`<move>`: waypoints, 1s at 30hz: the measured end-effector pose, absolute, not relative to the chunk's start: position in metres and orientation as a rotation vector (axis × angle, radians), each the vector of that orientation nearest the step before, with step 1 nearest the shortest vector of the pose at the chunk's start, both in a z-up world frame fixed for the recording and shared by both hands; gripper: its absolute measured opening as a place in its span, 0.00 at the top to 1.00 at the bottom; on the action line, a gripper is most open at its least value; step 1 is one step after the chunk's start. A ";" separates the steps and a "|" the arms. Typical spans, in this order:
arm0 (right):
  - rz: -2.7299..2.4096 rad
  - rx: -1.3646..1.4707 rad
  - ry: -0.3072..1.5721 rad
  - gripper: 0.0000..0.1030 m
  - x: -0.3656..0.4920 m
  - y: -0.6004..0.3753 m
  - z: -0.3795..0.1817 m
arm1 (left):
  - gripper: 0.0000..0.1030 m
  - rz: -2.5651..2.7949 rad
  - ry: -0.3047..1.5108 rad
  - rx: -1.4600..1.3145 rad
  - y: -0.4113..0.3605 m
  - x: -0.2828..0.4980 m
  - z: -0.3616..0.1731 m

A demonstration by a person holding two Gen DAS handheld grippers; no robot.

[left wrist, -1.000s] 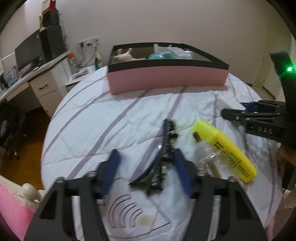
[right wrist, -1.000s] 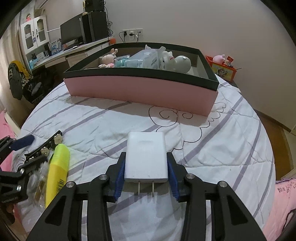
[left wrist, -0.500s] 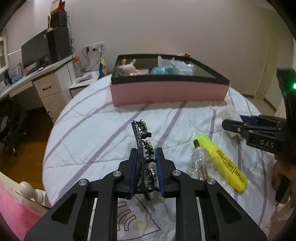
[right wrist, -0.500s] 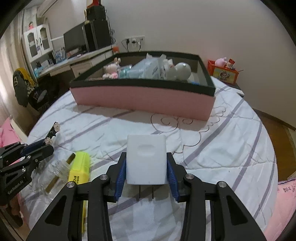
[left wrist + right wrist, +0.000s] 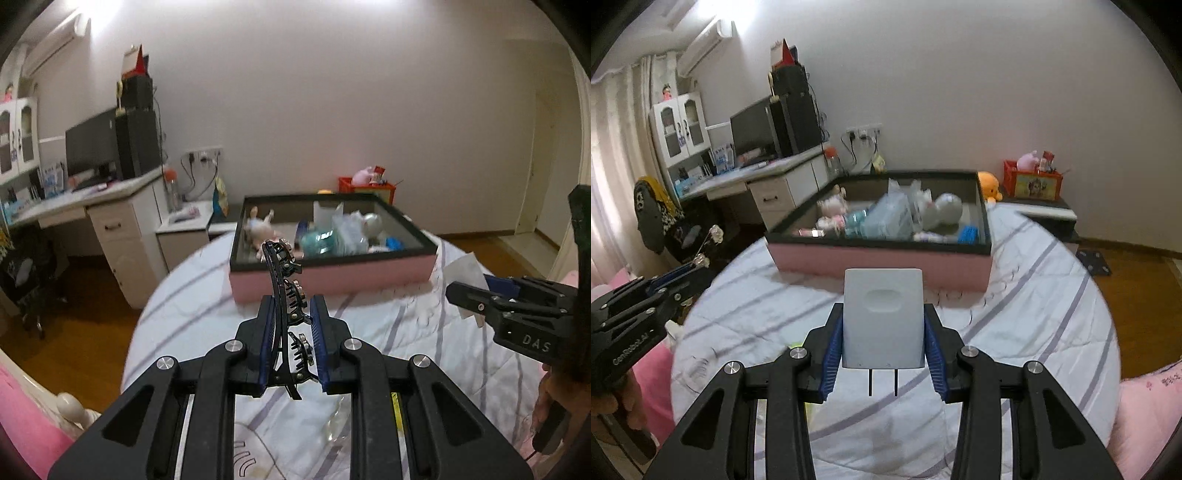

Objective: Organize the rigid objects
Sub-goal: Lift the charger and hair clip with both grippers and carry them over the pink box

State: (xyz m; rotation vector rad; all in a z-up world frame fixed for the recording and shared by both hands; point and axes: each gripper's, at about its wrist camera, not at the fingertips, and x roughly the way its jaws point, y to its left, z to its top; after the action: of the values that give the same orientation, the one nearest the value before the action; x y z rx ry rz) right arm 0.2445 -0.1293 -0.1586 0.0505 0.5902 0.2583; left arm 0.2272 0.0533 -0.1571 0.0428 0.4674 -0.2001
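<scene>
From my remote seat I look across a bed (image 5: pixel 1052 314) spread with a white quilt striped in purple, and I take the pink storage box (image 5: pixel 879 264) on it as my landmark. The box has a black rim and sits toward the far side of the quilt, already crowded with toys and packets: a small doll (image 5: pixel 258 229) lies at its left end, a pale round toy (image 5: pixel 945 210) toward its right. Left of the box, beyond the bed, a white desk (image 5: pixel 110 210) carries a dark monitor (image 5: pixel 92 147); right of the box, against the wall, a red crate (image 5: pixel 1034 182) holds more toys.

On the near side of the box, clear above the quilt, my right gripper (image 5: pixel 884 328) is clamped on a white plug-in charger (image 5: pixel 882 317), blue pads pressing its two flanks, the metal prongs pointing back at the camera.

Also on the near side of the box, further left, my left gripper (image 5: pixel 293 321) is closed tight on a black hair clip (image 5: pixel 286 295) with metal studs. The clip stands edge-up between the pads, and in the left wrist view its curved tip reaches up across the box's pink front wall.
</scene>
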 end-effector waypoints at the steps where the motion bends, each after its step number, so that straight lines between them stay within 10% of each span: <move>1: 0.260 0.048 0.574 0.60 0.242 -0.129 -0.152 | 0.81 -0.191 0.446 0.041 0.052 0.225 -0.152; 30: 0.296 -0.013 0.406 0.60 0.249 -0.119 -0.088 | 0.81 -0.158 0.266 0.123 0.030 0.242 -0.091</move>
State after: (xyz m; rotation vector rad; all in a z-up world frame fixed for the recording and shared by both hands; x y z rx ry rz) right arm 0.2492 -0.1193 -0.0880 -0.0131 0.4056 0.2959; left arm 0.2423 0.0295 -0.0911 0.1233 0.2662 -0.1583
